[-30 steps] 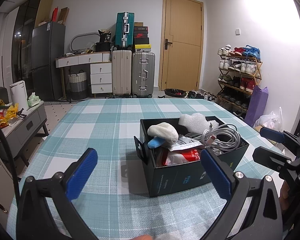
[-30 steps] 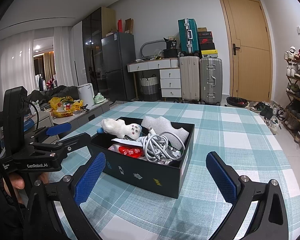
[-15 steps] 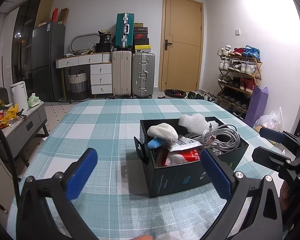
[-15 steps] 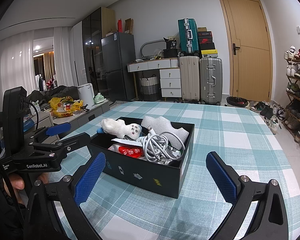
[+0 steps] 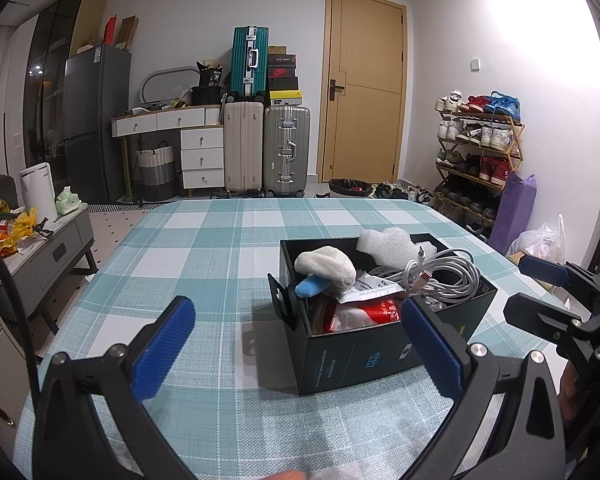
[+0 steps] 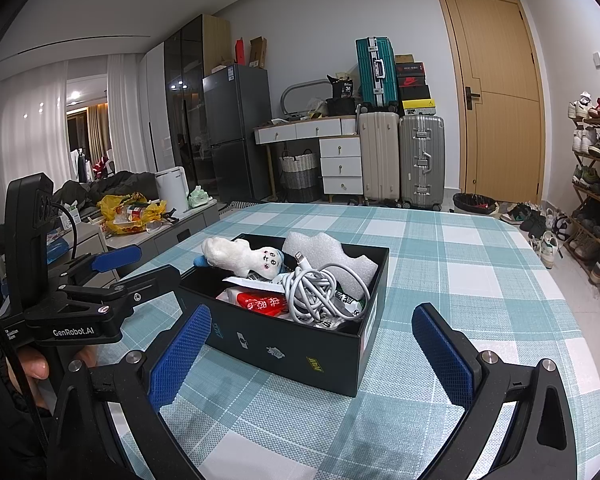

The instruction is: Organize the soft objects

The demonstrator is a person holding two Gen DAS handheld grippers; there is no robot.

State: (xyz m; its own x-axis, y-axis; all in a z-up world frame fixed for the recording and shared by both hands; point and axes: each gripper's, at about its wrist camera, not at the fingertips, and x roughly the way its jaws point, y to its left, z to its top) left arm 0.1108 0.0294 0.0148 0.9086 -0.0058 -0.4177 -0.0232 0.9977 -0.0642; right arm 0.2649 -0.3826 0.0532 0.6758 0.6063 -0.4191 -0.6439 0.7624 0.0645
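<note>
A black open box (image 5: 364,354) (image 6: 284,346) stands on the checked tablecloth. In it lie a white plush toy with a blue part (image 5: 326,266) (image 6: 248,256), a white foam piece (image 5: 388,240) (image 6: 320,250), a coiled white cable (image 5: 432,276) (image 6: 320,292) and red and white packets (image 5: 364,312) (image 6: 260,300). My left gripper (image 5: 298,344) is open and empty, just in front of the box. My right gripper (image 6: 312,352) is open and empty, at the box's other near side. Each gripper shows in the other's view, the right (image 5: 540,292) and the left (image 6: 128,268).
The table (image 5: 204,248) (image 6: 460,256) carries a teal and white checked cloth. Beyond it stand suitcases (image 5: 268,148), a white drawer desk (image 5: 180,136), a door (image 5: 364,88), a shoe rack (image 5: 480,148) and a low grey cabinet (image 5: 48,256).
</note>
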